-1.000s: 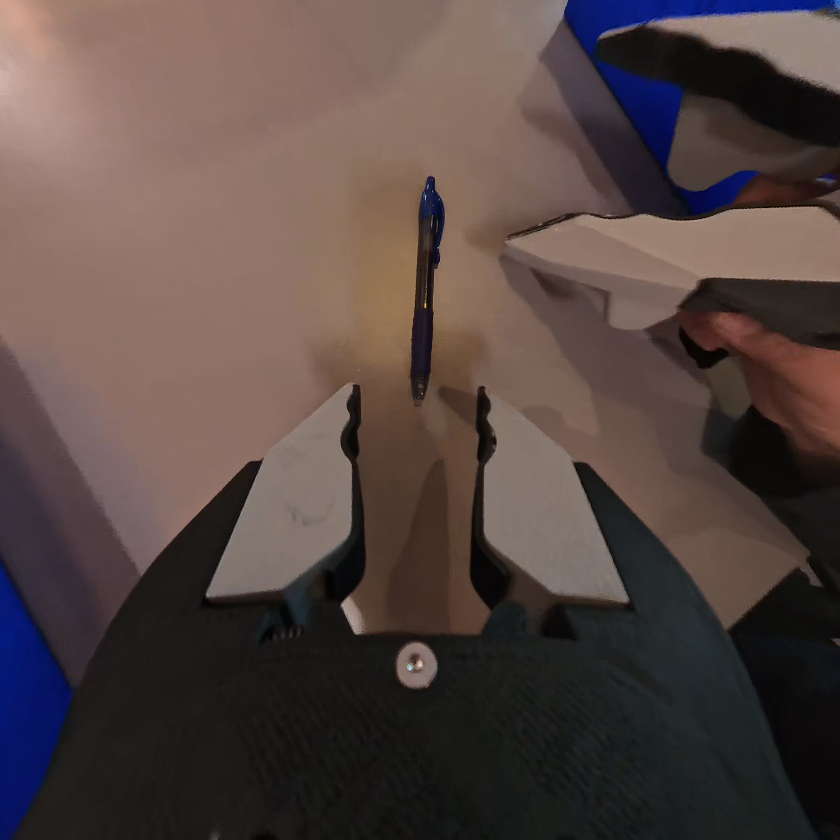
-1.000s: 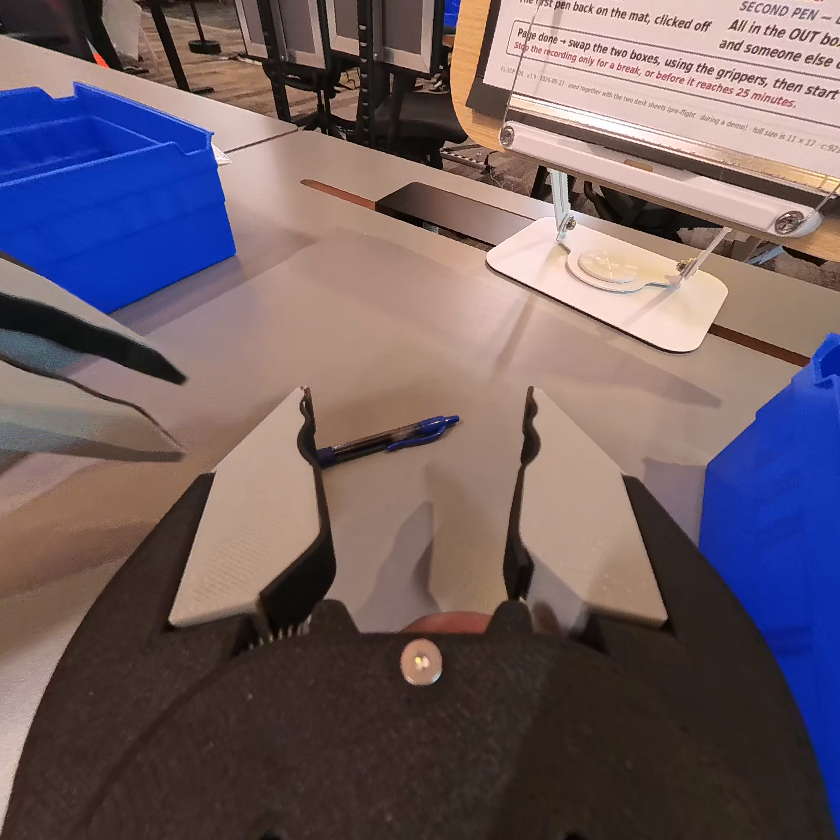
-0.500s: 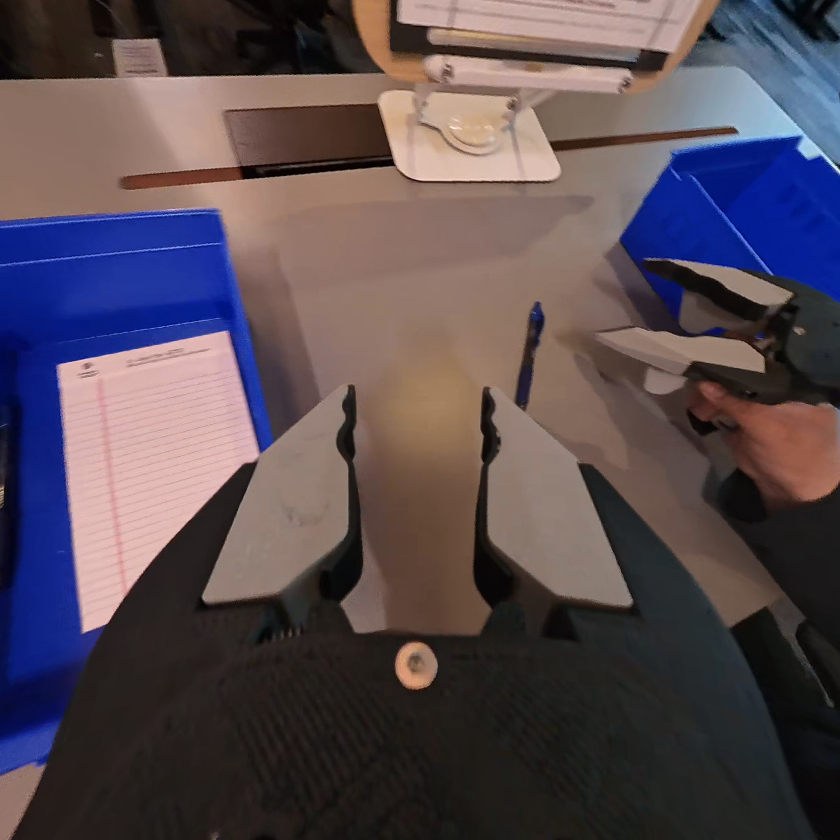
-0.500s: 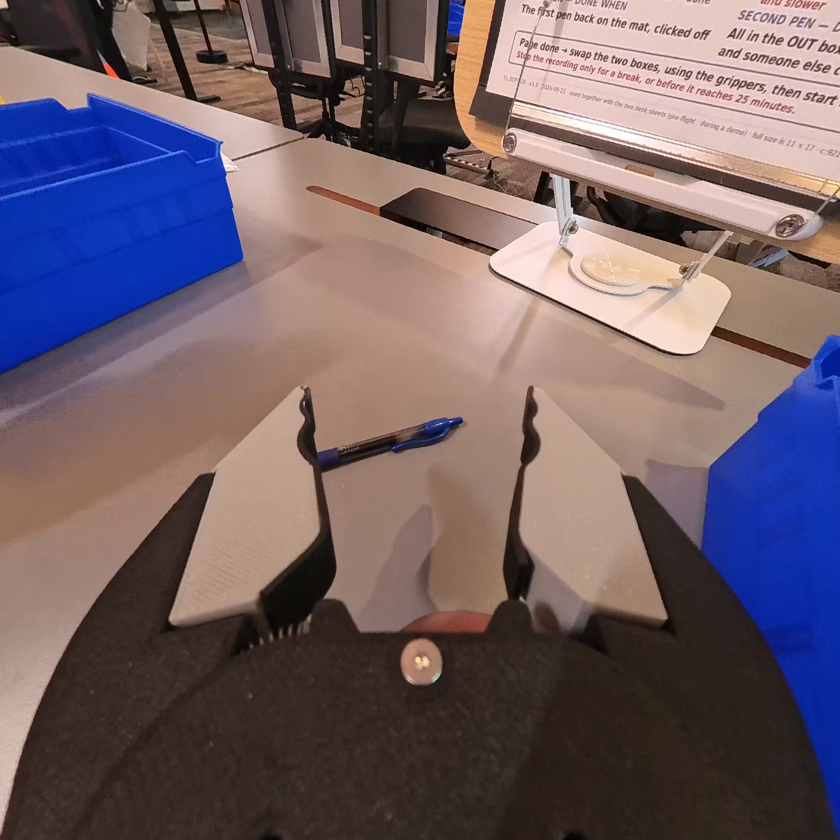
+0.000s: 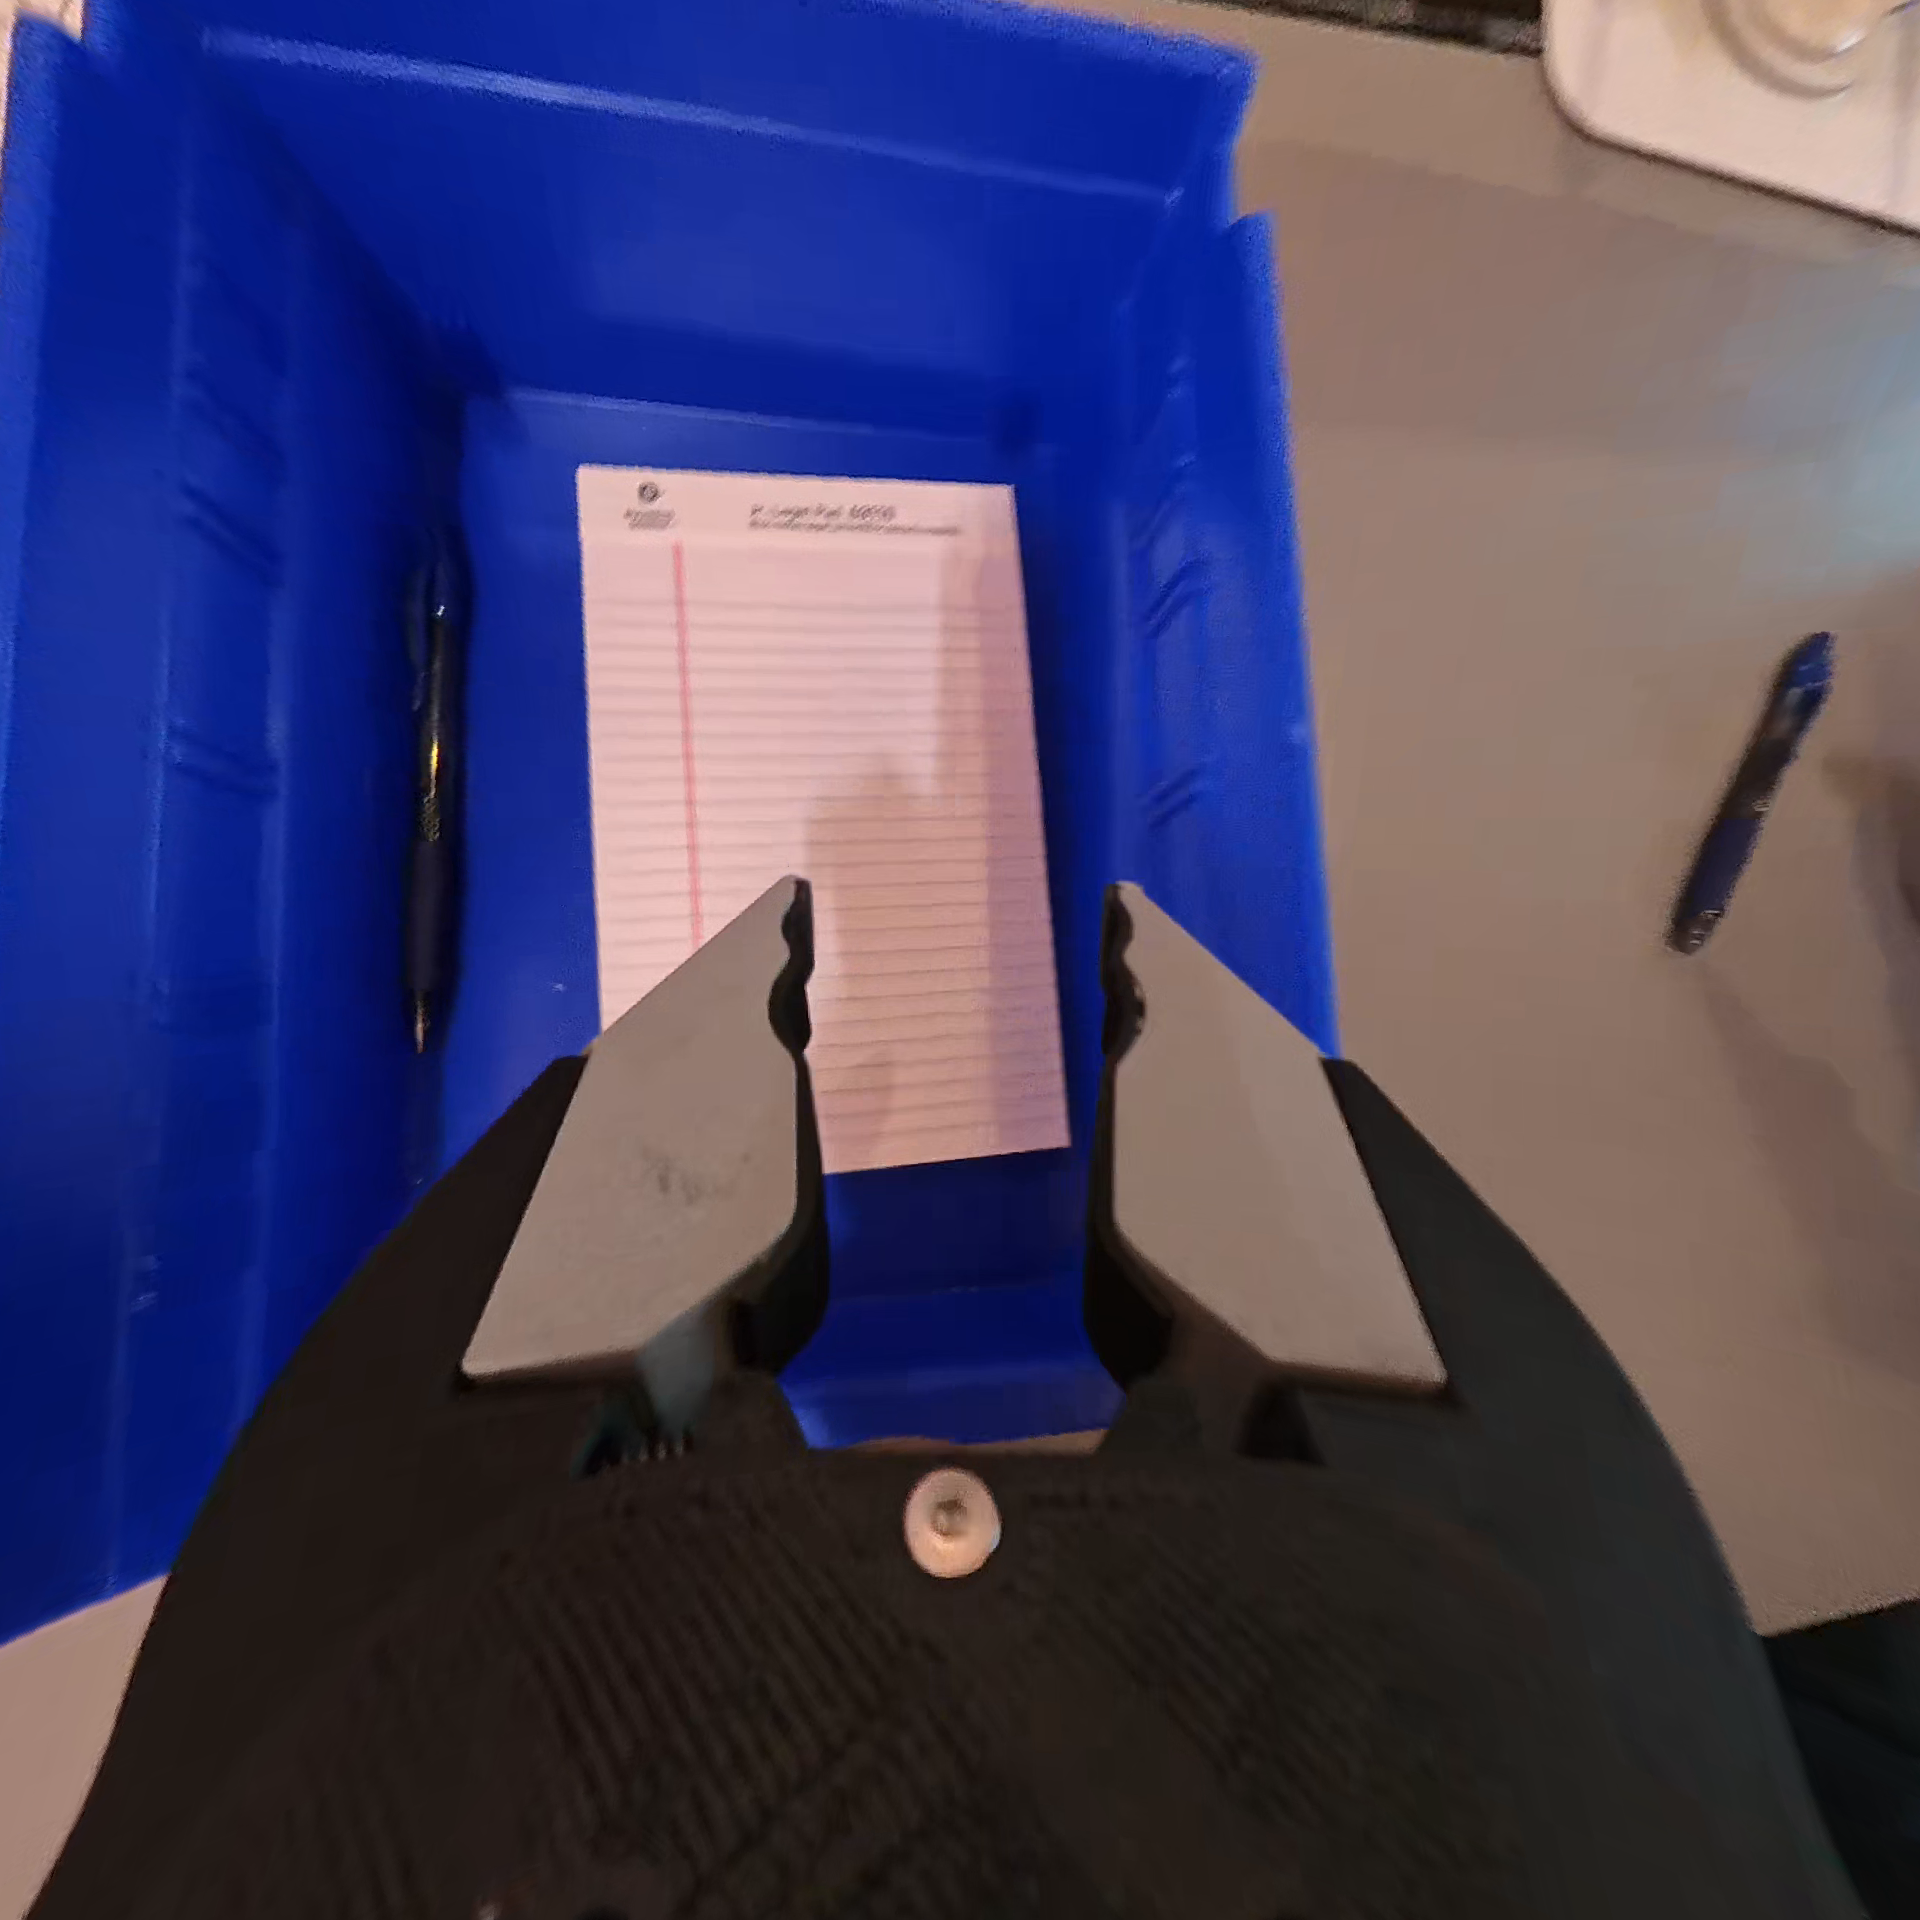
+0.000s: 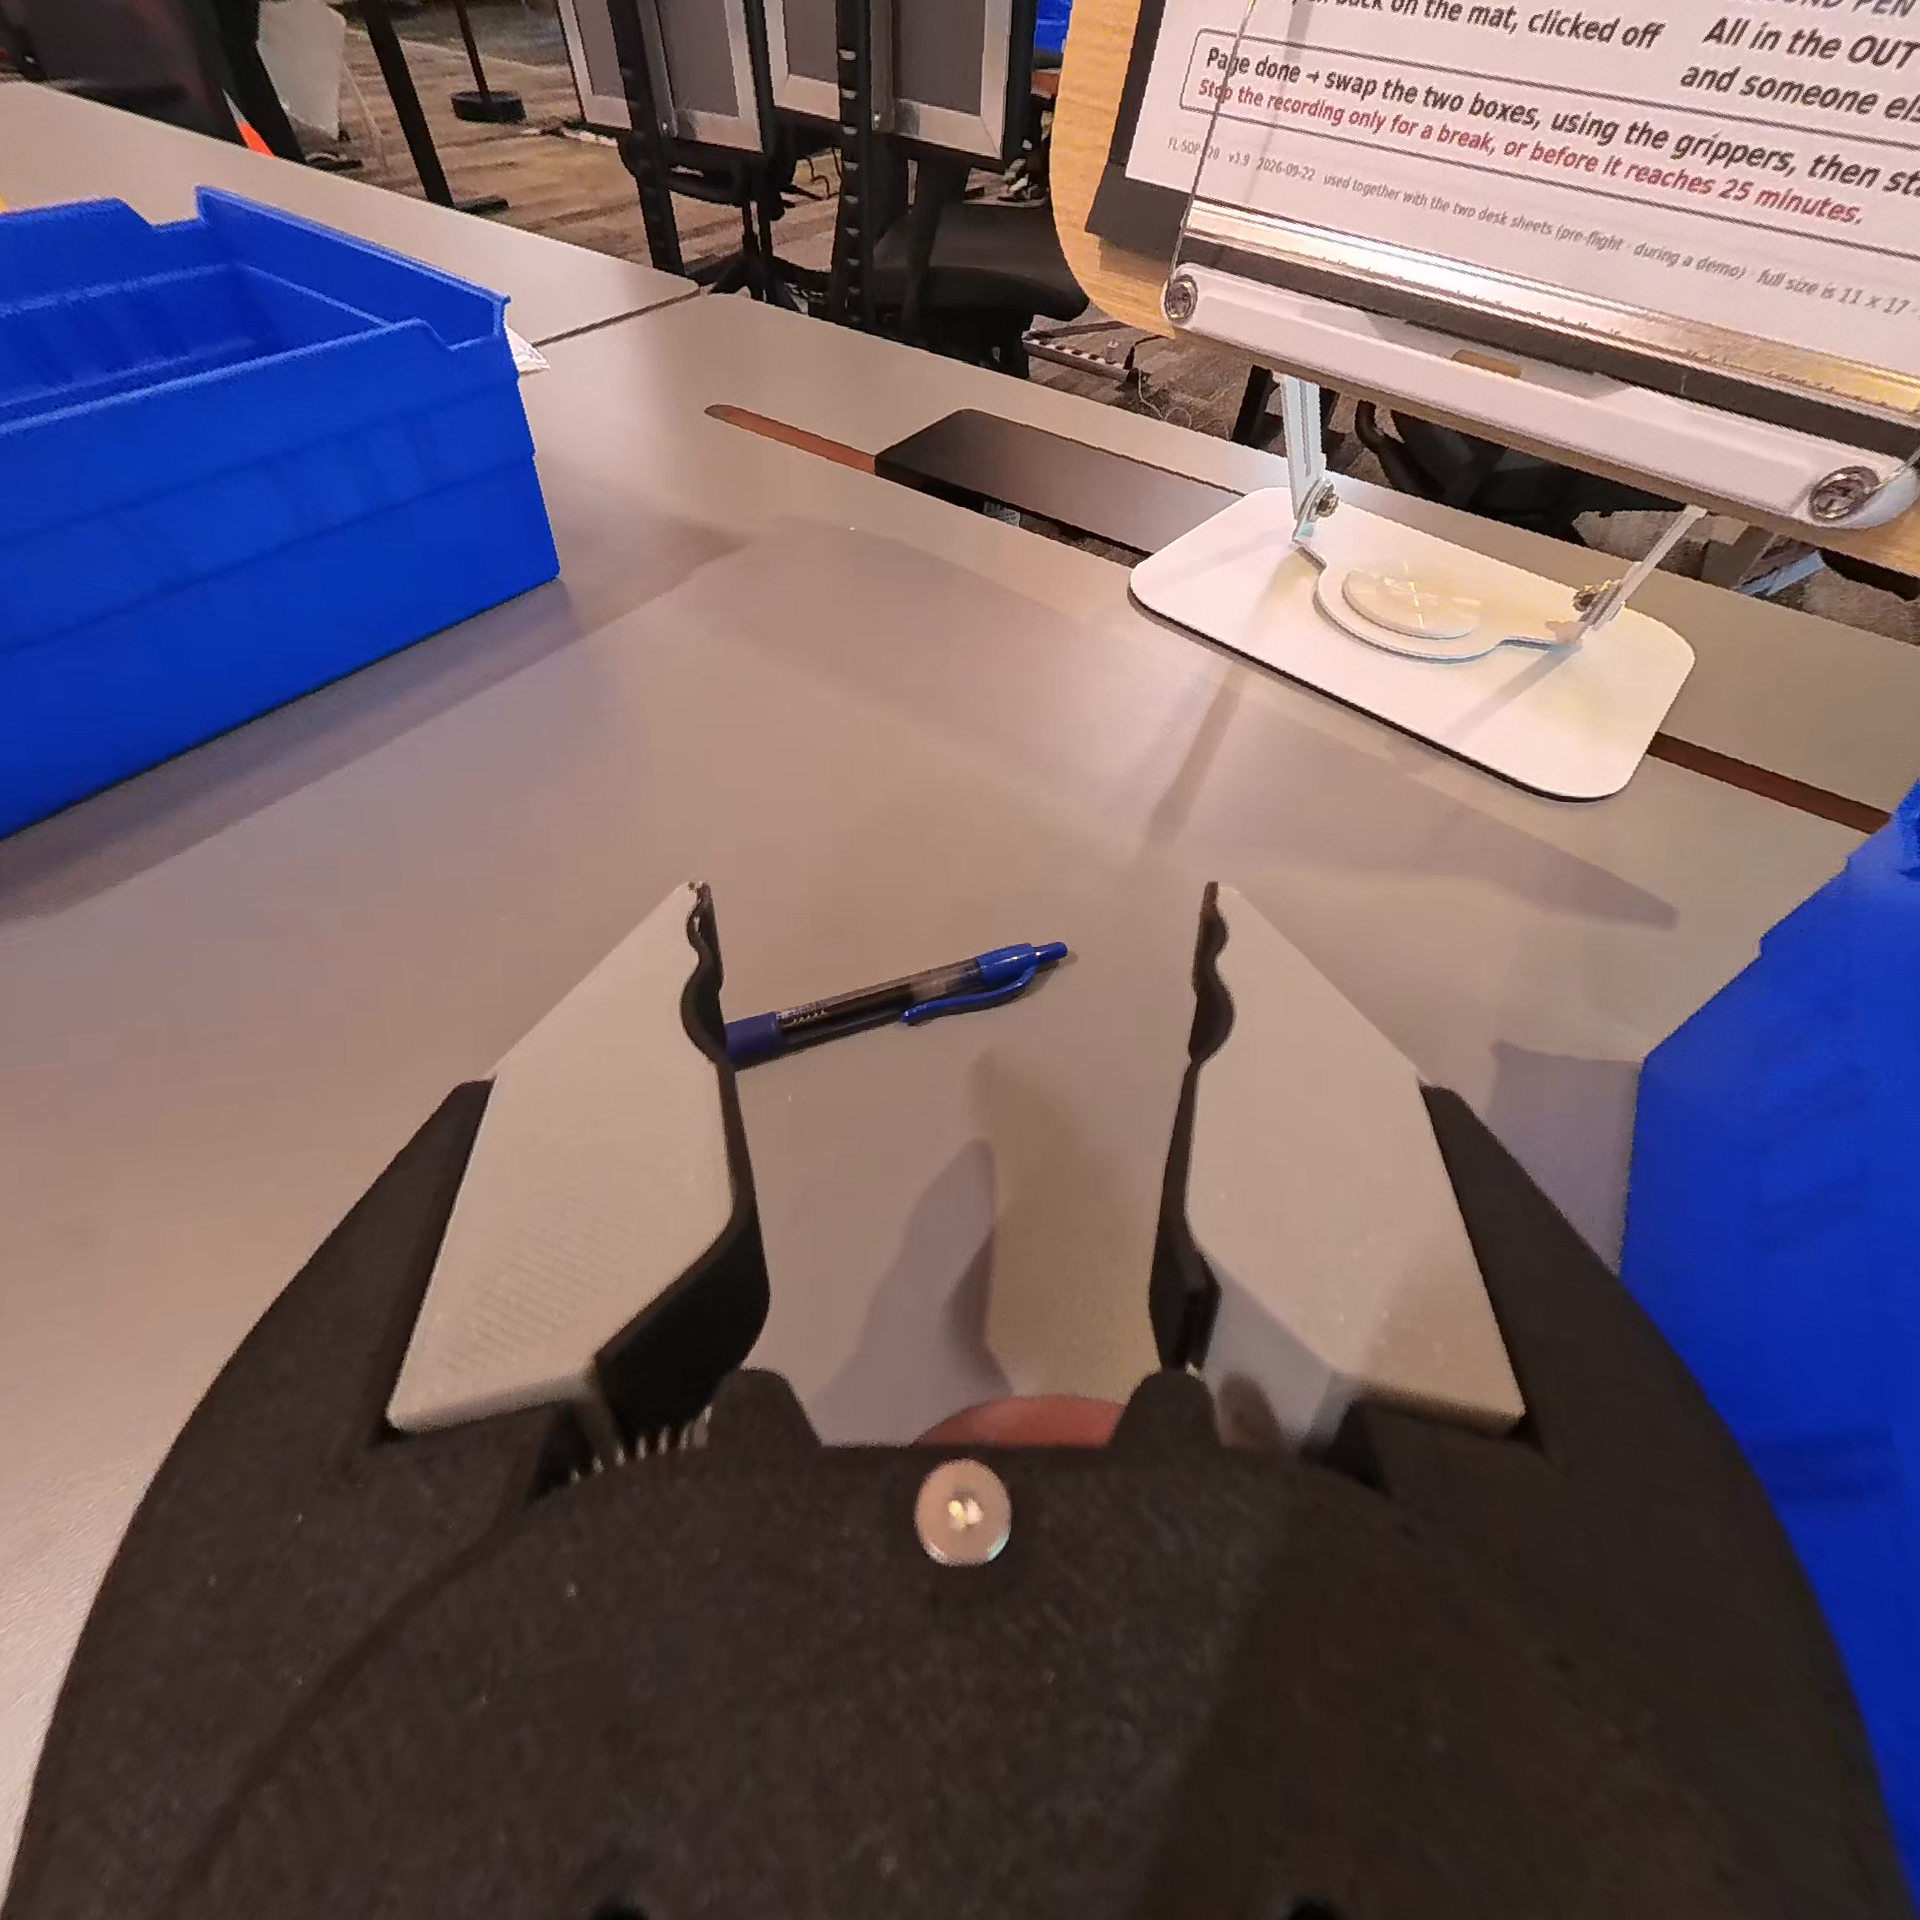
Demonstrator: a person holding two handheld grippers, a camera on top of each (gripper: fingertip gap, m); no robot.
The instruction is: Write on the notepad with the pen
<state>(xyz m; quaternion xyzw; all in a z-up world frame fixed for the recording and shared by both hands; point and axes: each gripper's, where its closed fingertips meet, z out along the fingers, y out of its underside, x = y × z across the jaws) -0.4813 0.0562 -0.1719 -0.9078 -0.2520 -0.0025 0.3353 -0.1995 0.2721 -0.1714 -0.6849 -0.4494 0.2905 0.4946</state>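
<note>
A white lined notepad (image 5: pixel 821 769) lies flat on the floor of a blue bin (image 5: pixel 312 436). My left gripper (image 5: pixel 954 904) is open and empty, held above the notepad's lower half. A second dark pen (image 5: pixel 429 800) lies in the bin left of the pad. A blue pen (image 6: pixel 894 1000) lies on the grey table; in the left wrist view it (image 5: pixel 1751 795) is right of the bin. My right gripper (image 6: pixel 951 902) is open and empty just short of the pen, whose tip end is hidden behind my left finger.
The blue bin also shows at the left in the right wrist view (image 6: pixel 239 499). Another blue bin (image 6: pixel 1797 1226) stands close at the right. A white stand (image 6: pixel 1423 644) holding an instruction sheet is at the back of the grey table (image 6: pixel 727 727). The blue pen (image 6: pixel 894 1000) is about 9 cm from my right fingertips. Seen from the left wrist view (image 5: pixel 1789 751) as well.
My left gripper has swung left from the pen on the table to above the notepad in the blue bin. My right gripper has stayed in place, open over the pen.
</note>
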